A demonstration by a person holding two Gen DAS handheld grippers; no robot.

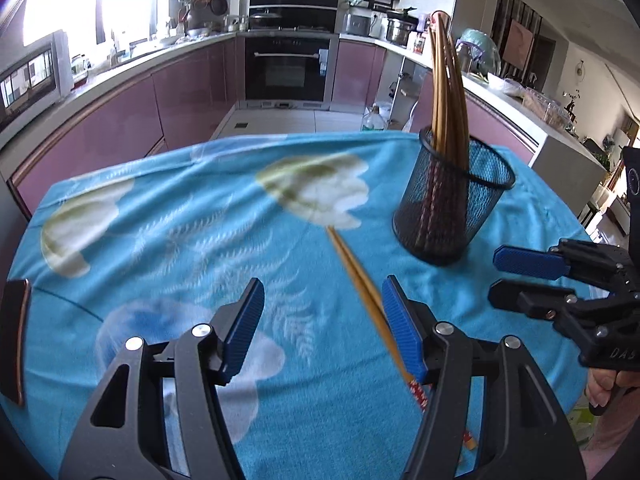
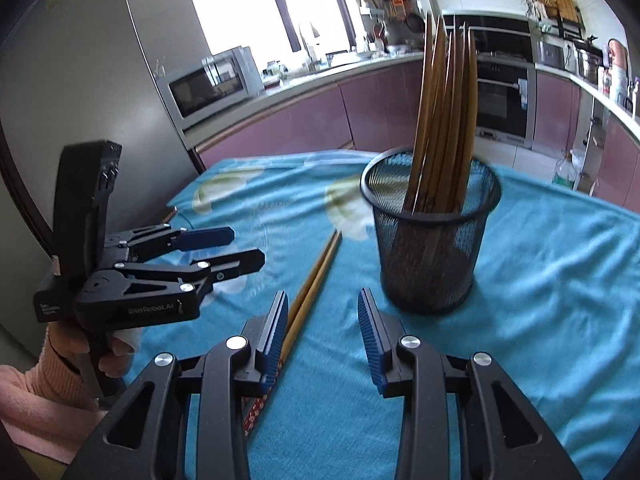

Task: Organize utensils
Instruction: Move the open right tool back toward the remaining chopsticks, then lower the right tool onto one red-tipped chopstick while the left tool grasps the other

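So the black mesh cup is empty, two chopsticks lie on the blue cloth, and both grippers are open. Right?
Not quite. The black mesh cup is not empty: it holds a bundle of chopsticks, as the right wrist view shows. Two chopsticks do lie on the blue cloth, and both grippers are open.

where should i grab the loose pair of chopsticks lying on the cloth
Grip the pair of chopsticks mid-shaft, from above, fingers straddling both across their width. They lie flat, side by side on the blue cloth, so a pinch along their length would slip. The open left tool is nearest.
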